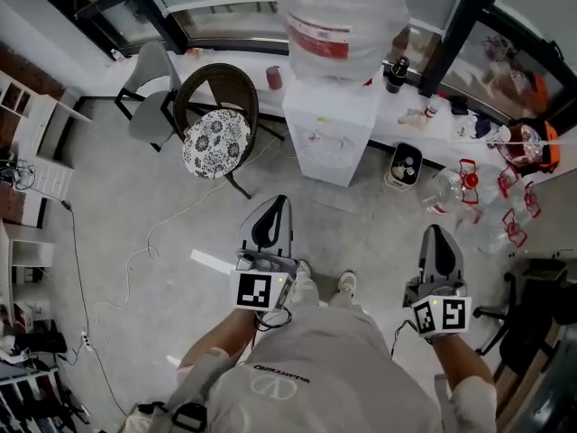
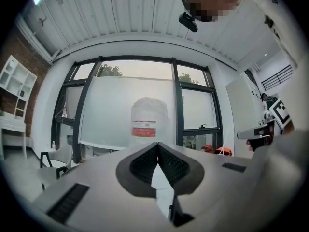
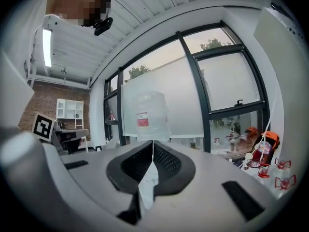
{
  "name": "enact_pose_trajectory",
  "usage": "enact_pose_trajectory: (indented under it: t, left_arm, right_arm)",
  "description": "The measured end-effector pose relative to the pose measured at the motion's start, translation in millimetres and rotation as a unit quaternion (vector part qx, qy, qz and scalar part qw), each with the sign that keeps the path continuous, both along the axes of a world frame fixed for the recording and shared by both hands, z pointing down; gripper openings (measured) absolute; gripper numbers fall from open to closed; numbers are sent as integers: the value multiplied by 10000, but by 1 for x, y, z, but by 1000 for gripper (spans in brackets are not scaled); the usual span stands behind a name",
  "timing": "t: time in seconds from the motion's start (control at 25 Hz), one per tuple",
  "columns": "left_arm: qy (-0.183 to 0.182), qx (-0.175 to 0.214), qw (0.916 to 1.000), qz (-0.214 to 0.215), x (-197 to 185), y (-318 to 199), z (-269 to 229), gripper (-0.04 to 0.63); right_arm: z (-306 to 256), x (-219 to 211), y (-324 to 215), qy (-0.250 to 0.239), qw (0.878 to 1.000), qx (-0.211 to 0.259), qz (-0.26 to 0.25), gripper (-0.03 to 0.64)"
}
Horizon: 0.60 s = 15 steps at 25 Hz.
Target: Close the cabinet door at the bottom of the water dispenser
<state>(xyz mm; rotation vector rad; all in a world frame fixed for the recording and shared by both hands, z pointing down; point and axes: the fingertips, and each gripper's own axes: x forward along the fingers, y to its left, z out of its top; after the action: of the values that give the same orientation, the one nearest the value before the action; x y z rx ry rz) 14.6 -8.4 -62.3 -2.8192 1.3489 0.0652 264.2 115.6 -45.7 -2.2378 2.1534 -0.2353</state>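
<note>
Grey concrete floor (image 1: 135,206) is seen from steeply above, bounded at its far edge by a wall of dark-framed windows (image 2: 125,100). The water dispenser (image 1: 329,124) is set against that far edge, near its middle, with a large clear bottle (image 1: 338,16) carried on top. Its white front is turned towards the person. The lower cabinet door (image 1: 326,156) is strongly foreshortened and appears to lie flush with the front, as far as can be told. A wicker chair (image 1: 216,84) with a patterned cushion (image 1: 216,142) is placed just to the left of the dispenser, and a grey chair (image 1: 149,97) further left. Empty clear bottles (image 1: 446,188) are scattered near the right edge of the floor.

The left gripper (image 1: 276,202) and the right gripper (image 1: 435,233) are held level, side by side and well apart from the dispenser, both pointed towards it. In the left gripper view the jaws are seen pressed together with nothing between them, the bottle (image 2: 147,122) being framed just above their tips (image 2: 157,144). In the right gripper view the jaws are likewise pressed together and empty (image 3: 153,141), with the same bottle (image 3: 150,112) straight ahead.
</note>
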Motion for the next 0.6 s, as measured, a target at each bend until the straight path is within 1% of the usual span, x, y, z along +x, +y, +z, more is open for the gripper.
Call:
enact_pose_trajectory:
  t: [0.28,0.44,0.6]
  left_arm:
    - [60,113,9997,224,11,8,-16,8]
    - [94,115,9994,311,15,10,-19,8]
    - [94,203,9991,368,16,11,-22,8]
  right_arm:
    - [-7,-18,3,-15,9997,62,-253,15]
    - [-8,-26,4,35,9992,79,-382,15]
    - [-5,-34,3,2,9990,-61,-449,15]
